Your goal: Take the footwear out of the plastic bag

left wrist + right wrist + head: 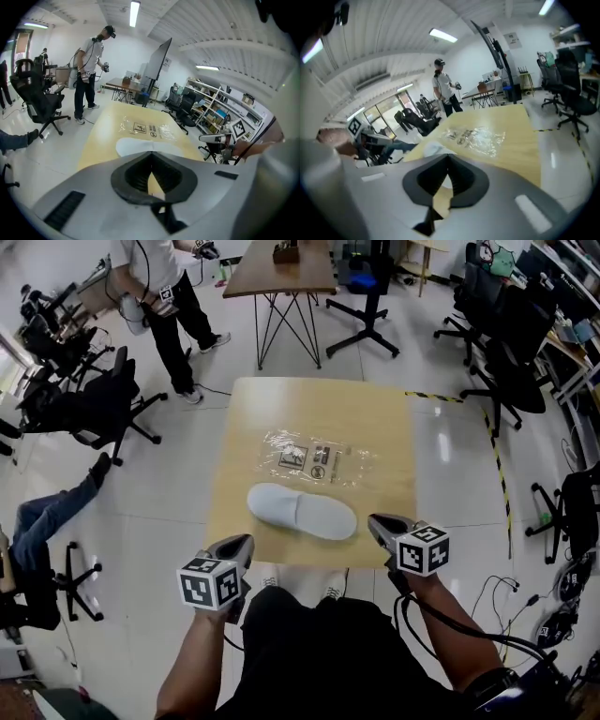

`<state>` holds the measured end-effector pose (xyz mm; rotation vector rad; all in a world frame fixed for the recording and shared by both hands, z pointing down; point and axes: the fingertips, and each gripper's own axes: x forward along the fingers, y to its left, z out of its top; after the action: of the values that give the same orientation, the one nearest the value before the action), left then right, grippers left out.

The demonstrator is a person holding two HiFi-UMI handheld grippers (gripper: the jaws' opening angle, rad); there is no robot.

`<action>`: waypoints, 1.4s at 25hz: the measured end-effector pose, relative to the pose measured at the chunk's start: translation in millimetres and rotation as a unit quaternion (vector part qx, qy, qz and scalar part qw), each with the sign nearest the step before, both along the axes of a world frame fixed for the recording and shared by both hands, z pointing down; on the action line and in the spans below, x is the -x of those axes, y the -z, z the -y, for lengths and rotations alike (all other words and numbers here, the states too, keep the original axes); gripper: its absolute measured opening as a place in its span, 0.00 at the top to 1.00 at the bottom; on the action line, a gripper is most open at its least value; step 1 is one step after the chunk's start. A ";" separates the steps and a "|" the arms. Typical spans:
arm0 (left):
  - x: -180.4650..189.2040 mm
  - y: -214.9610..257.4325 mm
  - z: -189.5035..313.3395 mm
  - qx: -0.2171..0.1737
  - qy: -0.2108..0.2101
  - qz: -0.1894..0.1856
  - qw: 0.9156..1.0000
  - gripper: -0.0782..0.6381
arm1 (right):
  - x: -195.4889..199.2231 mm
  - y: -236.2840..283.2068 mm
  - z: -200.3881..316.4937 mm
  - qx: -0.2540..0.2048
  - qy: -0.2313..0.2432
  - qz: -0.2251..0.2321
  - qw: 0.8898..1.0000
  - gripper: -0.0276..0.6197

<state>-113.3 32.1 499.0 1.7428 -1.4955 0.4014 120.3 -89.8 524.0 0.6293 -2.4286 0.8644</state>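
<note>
A white slipper lies on the wooden table, outside the clear plastic bag, which lies flat just behind it. My left gripper hovers at the table's near left corner, shut and holding nothing. My right gripper sits at the near right edge, beside the slipper's toe end, also shut and holding nothing. In the left gripper view the jaws meet in front of the slipper and the bag. The right gripper view shows closed jaws, the bag and a bit of the slipper.
A person stands beyond the table's far left. Another table stands behind. Office chairs crowd the left and more chairs the right. Yellow-black tape runs along the floor on the right. Someone's leg stretches out at left.
</note>
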 end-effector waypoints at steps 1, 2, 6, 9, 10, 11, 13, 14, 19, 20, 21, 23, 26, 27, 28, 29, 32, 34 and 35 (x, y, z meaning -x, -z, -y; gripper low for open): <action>-2.3 3.9 -5.1 -0.005 -0.004 0.003 1.000 0.88 | 3.3 10.4 -3.8 0.002 -0.008 0.020 1.000 0.95; -4.3 6.6 -9.6 -0.009 -0.010 0.006 1.000 0.88 | 6.5 20.1 -7.8 0.000 -0.015 0.032 0.999 0.95; -8.9 8.5 -23.1 -0.024 -0.037 0.009 0.999 0.88 | 17.5 69.6 -28.2 -0.046 -0.035 0.083 0.995 0.95; -12.3 13.7 -35.8 -0.030 -0.068 0.015 0.997 0.88 | 18.8 95.8 -53.9 -0.066 -0.055 0.102 0.991 0.95; -11.7 17.4 -38.8 -0.034 -0.081 0.017 0.996 0.88 | 20.4 98.4 -62.8 -0.069 -0.065 0.099 0.991 0.95; -10.3 22.6 -41.8 -0.040 -0.092 0.019 0.995 0.88 | 23.0 98.0 -72.8 -0.069 -0.073 0.092 0.991 0.95; -8.9 35.1 -50.1 -0.058 -0.110 0.014 0.992 0.88 | 27.3 90.9 -98.6 -0.070 -0.086 0.068 0.992 0.95; -9.4 41.0 -54.8 -0.068 -0.119 0.010 0.991 0.88 | 27.7 86.4 -113.0 -0.071 -0.093 0.055 0.992 0.96; -7.9 52.6 -78.3 -0.084 -0.155 -0.006 0.984 0.88 | 28.2 73.7 -184.2 -0.057 -0.140 0.033 0.988 0.96; -6.2 52.7 -81.8 -0.087 -0.159 -0.006 0.983 0.88 | 28.5 71.3 -196.3 -0.056 -0.143 0.029 0.988 0.95; -4.7 52.7 -85.1 -0.090 -0.162 -0.006 0.983 0.88 | 28.2 69.1 -207.3 -0.056 -0.146 0.024 0.987 0.95; -2.3 52.2 -92.0 -0.094 -0.165 -0.009 0.982 0.88 | 26.2 66.4 -225.7 -0.056 -0.154 0.015 0.986 0.96; -1.7 50.6 -104.8 -0.091 -0.176 -0.015 0.980 0.88 | 23.8 66.9 -244.4 -0.057 -0.172 0.009 0.983 0.96; -2.3 49.9 -109.1 -0.089 -0.183 -0.015 0.979 0.88 | 23.1 66.8 -249.0 -0.056 -0.178 0.006 0.982 0.96; -2.7 49.1 -112.9 -0.087 -0.188 -0.016 0.978 0.88 | 22.4 65.9 -253.0 -0.055 -0.183 0.002 0.981 0.96; -2.7 48.3 -115.6 -0.086 -0.192 -0.016 0.978 0.88 | 22.0 64.5 -256.0 -0.054 -0.187 -0.003 0.981 0.96; -0.4 44.9 -119.1 -0.084 -0.194 -0.015 0.977 0.88 | 22.9 60.1 -260.7 -0.047 -0.190 -0.011 0.981 0.96; 1.1 42.9 -121.6 -0.083 -0.192 -0.013 0.978 0.88 | 23.6 59.8 -263.1 -0.043 -0.190 -0.011 0.981 0.96; 1.7 42.8 -122.7 -0.084 -0.191 -0.012 0.978 0.88 | 24.1 60.8 -263.6 -0.043 -0.189 -0.011 0.981 0.96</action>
<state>-115.0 154.9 456.2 2.1709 -1.2020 0.4558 96.2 173.9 463.2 1.1531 -2.3736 0.8907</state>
